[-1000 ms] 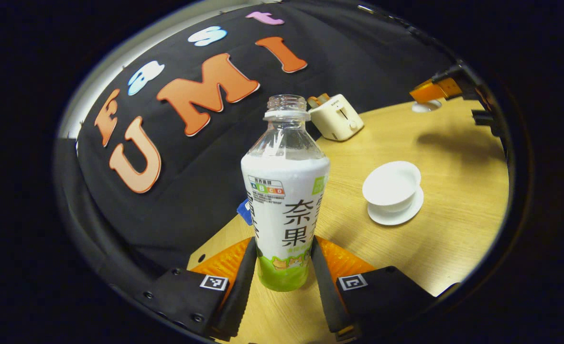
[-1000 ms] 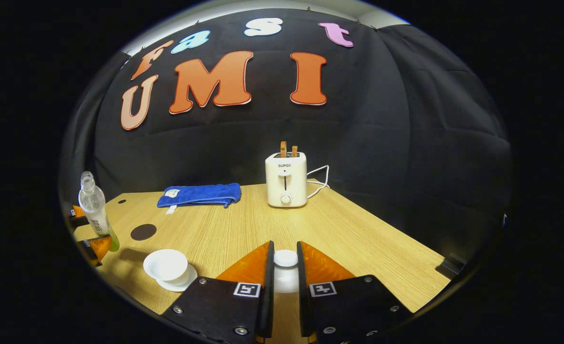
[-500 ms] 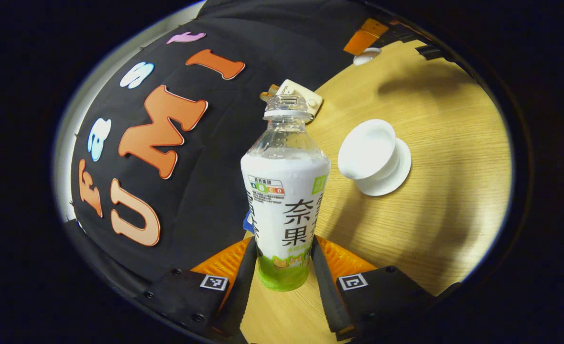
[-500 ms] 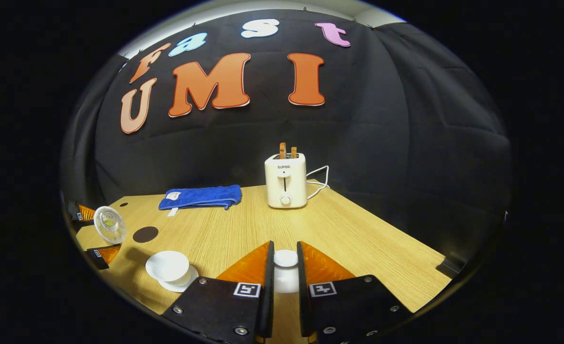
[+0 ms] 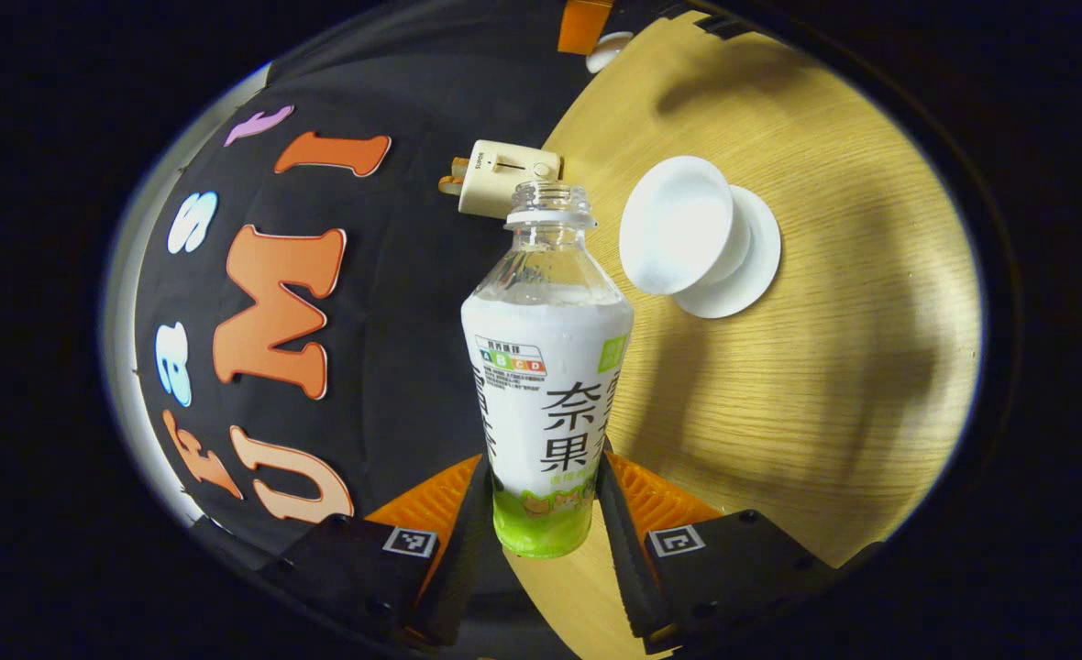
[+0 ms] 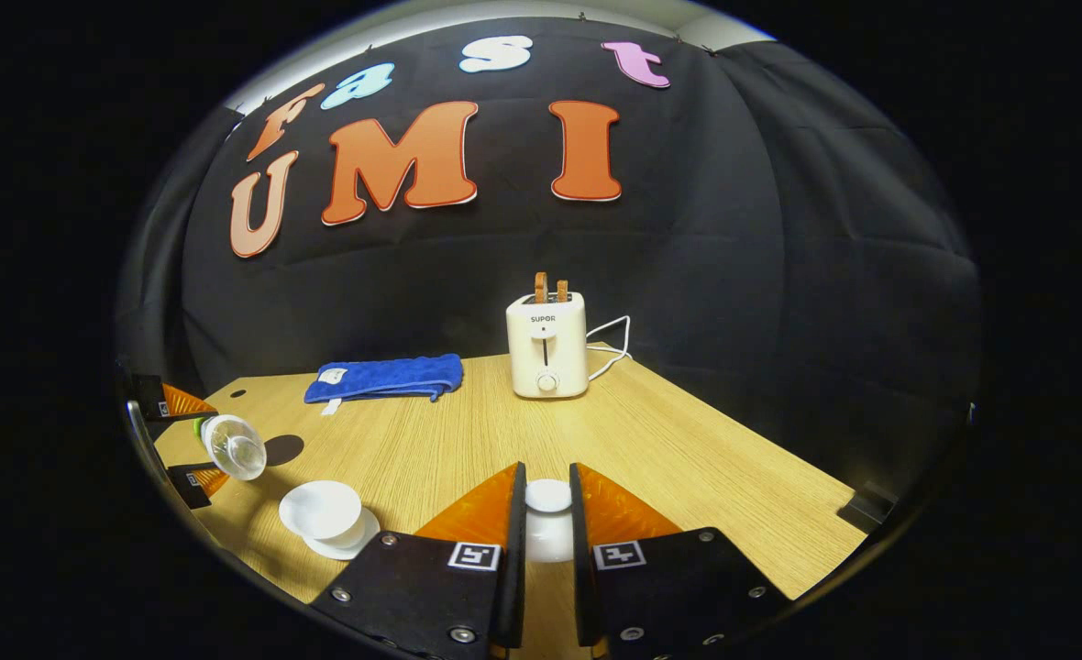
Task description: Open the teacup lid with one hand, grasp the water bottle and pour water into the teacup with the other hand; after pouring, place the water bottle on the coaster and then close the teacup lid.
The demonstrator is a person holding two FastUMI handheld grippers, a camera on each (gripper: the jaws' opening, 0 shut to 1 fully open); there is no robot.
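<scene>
One relation decides your pour: the open mouth of the water bottle (image 5: 546,367) against the teacup (image 5: 679,225). Your left gripper (image 5: 541,513) is clamped on the bottle's lower body, both fingers pressing its sides. In the left gripper view the bottle's long axis runs straight toward 12 o'clock, and the uncovered cup on its saucer sits at about 1 o'clock from the neck, near it but off to the side. In the right gripper view the bottle (image 6: 229,446) lies tipped almost level, mouth aimed toward the cup (image 6: 323,511), which stands at 4 o'clock from it on the surface (image 6: 669,458). Your right gripper (image 6: 546,513) is closed on the teacup lid (image 6: 548,496) and held well apart. My guess: swing the mouth over the rim before tipping further, or water may land on the wood.
</scene>
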